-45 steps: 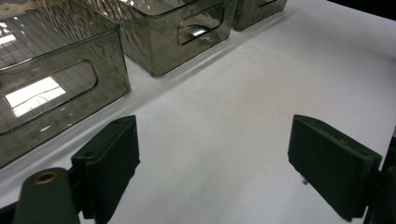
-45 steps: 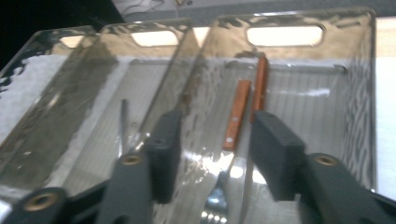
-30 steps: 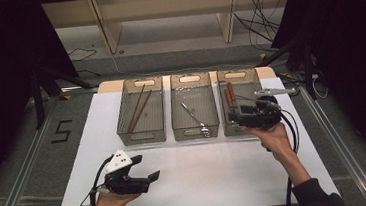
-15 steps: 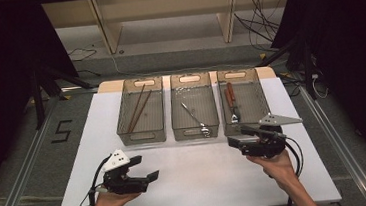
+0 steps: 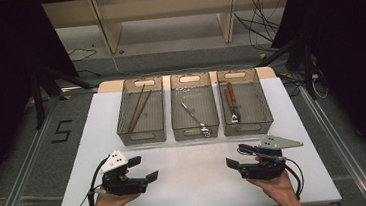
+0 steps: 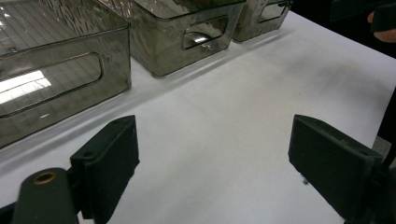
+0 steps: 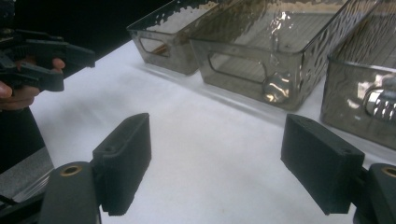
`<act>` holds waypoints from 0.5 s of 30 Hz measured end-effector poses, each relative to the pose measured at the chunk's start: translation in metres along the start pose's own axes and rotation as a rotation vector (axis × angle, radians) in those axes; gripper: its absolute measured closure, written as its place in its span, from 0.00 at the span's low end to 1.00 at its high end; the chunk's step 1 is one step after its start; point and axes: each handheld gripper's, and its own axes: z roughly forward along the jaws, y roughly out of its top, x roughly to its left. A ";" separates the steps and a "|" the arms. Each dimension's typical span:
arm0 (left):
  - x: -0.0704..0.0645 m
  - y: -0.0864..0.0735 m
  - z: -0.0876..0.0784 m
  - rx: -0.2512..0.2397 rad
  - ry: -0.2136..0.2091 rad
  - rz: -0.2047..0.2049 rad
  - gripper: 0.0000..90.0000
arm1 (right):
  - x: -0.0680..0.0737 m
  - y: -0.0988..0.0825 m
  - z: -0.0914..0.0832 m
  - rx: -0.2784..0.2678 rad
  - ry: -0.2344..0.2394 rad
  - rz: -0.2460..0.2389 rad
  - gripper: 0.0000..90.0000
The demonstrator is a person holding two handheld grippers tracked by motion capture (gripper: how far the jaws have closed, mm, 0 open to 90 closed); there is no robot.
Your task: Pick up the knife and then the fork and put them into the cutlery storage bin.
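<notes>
High view shows our two hands low at the near edge of the white table (image 5: 197, 177), each holding a gripper pointed inward toward the other. Our left gripper (image 5: 144, 169) has its jaws spread wide with nothing between them, and in the left gripper view (image 6: 212, 172) only bare table lies between them. Our right gripper (image 5: 238, 157) is likewise wide and empty, as the right gripper view (image 7: 215, 168) confirms. Three clear bins sit side by side well beyond both tools: the left bin (image 5: 123, 131) holds chopsticks (image 5: 138, 107), the middle bin (image 5: 178, 128) a metal utensil (image 5: 195, 117), the right bin (image 5: 265, 116) red-handled tools (image 5: 231, 101). A second ago our right gripper was up at the right bin; it has since drawn back to the near edge, while our left has stayed put.
</notes>
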 end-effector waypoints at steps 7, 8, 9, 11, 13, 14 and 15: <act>-0.002 -0.002 0.000 0.001 -0.011 -0.005 0.17 | 0.002 -0.008 -0.004 -0.011 -0.009 -0.004 0.28; -0.002 -0.002 0.000 -0.002 -0.012 -0.006 0.17 | 0.002 -0.008 -0.004 -0.012 -0.012 -0.008 0.27; -0.002 -0.002 0.000 -0.003 -0.013 -0.009 0.17 | 0.003 -0.009 -0.005 -0.013 -0.013 -0.009 0.27; -0.003 -0.003 0.000 -0.003 -0.015 -0.008 0.17 | 0.003 -0.010 -0.005 -0.011 -0.017 -0.011 0.27; -0.003 -0.003 0.000 -0.005 -0.015 -0.006 0.17 | 0.004 -0.011 -0.005 -0.010 -0.018 -0.015 0.27; -0.003 -0.003 0.000 -0.005 -0.016 -0.005 0.17 | 0.004 -0.011 -0.005 -0.013 -0.016 -0.017 0.27; -0.003 -0.003 0.000 -0.005 -0.016 -0.003 0.17 | 0.004 -0.011 -0.005 -0.013 -0.016 -0.019 0.27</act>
